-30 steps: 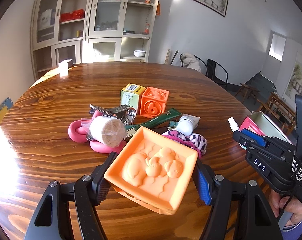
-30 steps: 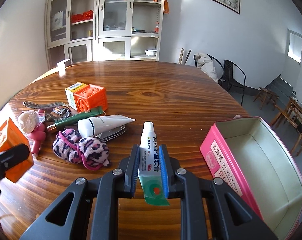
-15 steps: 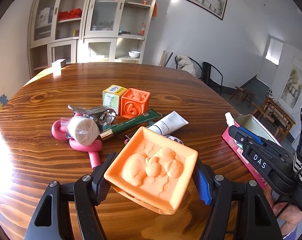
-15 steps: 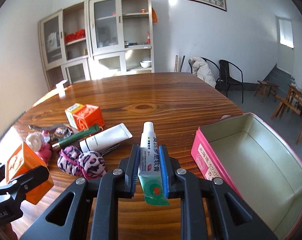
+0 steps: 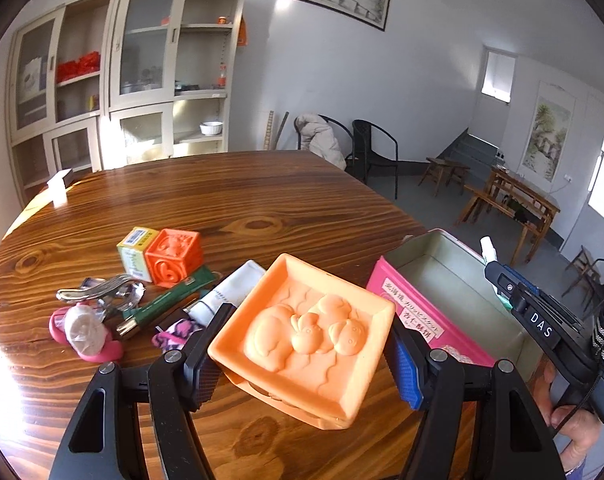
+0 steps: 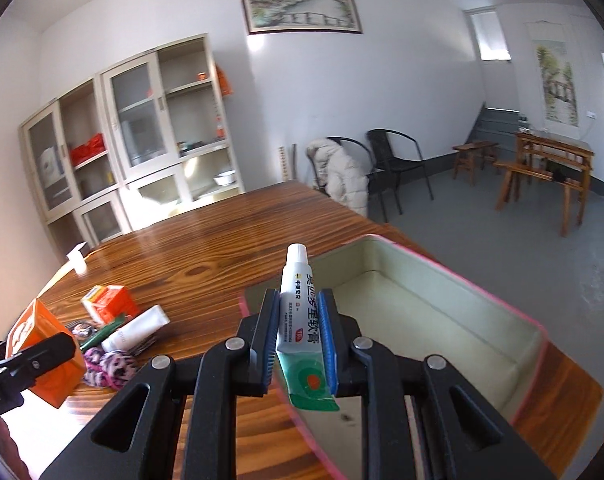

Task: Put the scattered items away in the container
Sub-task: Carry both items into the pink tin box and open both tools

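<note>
My left gripper (image 5: pixel 302 356) is shut on a soft orange block (image 5: pixel 306 332) with animals in relief, held above the wooden table just left of the pink tin (image 5: pixel 422 320). In the right wrist view, my right gripper (image 6: pixel 300 336) is shut on a small white and green ointment tube (image 6: pixel 300 312), cap pointing forward over the near corner of the open pink tin (image 6: pixel 442 320), whose pale inside is bare. The right gripper (image 5: pixel 498 272) also shows at the right of the left wrist view, over the tin.
Scattered on the table at left lie an orange number cube (image 5: pixel 174 256), a yellow-green box (image 5: pixel 136 252), a green tube (image 5: pixel 166 304), a white tube (image 5: pixel 230 292), metal clips (image 5: pixel 98 292), a pink ring with a white ball (image 5: pixel 86 328) and a leopard-print scrunchie (image 5: pixel 174 332). Chairs stand beyond the table.
Both grippers have swung right and risen a little with their loads. The pink tin has come into the left wrist view, and the tube now hangs over the tin's near corner.
</note>
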